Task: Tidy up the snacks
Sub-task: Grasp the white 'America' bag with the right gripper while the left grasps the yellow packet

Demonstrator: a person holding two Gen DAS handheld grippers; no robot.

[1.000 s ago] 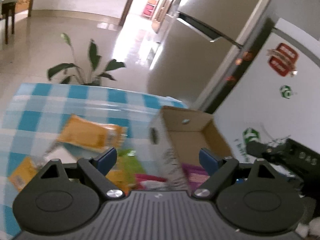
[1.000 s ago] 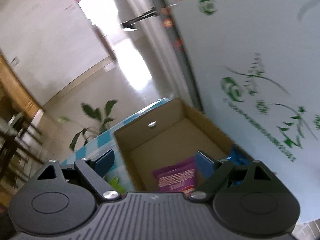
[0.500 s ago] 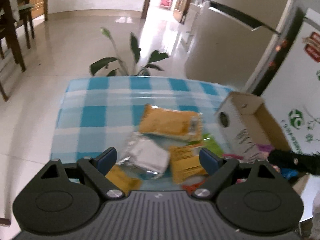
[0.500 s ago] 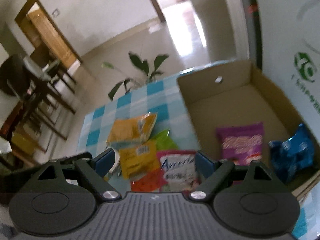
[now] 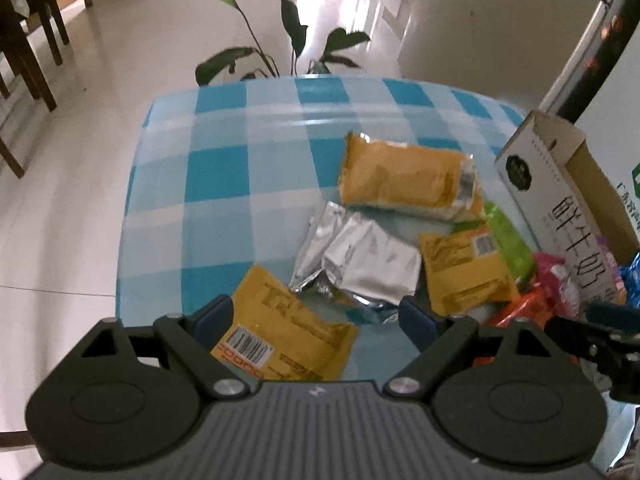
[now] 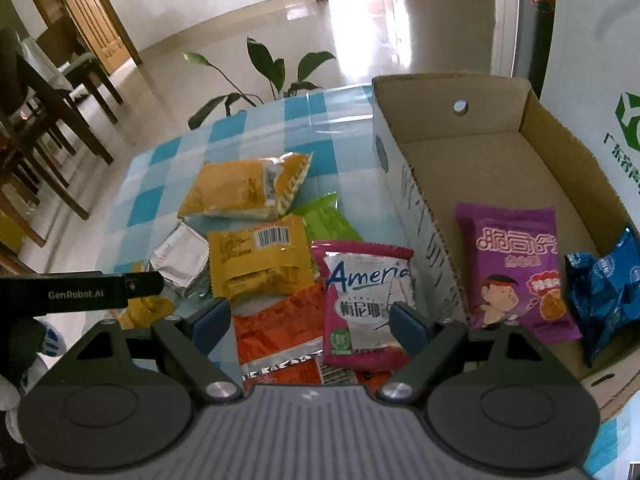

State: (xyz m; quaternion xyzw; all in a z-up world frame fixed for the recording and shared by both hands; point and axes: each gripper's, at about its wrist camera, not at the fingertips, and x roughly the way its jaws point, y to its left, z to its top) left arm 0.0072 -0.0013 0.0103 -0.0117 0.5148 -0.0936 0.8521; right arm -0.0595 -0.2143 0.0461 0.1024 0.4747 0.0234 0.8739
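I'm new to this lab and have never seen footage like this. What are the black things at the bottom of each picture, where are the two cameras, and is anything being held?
A person holds one grasping tool in each hand, and a fisheye camera on each tool looks forward along its two fingers. The black shapes are those tools: the left tool in one view, the right tool in the other. Both stand open and hold nothing.

Below is a table with a blue checked cloth. Loose on it lie snack packets, among them a silver packet and a pink packet. Beside them a cardboard box already holds a purple packet and a blue packet.
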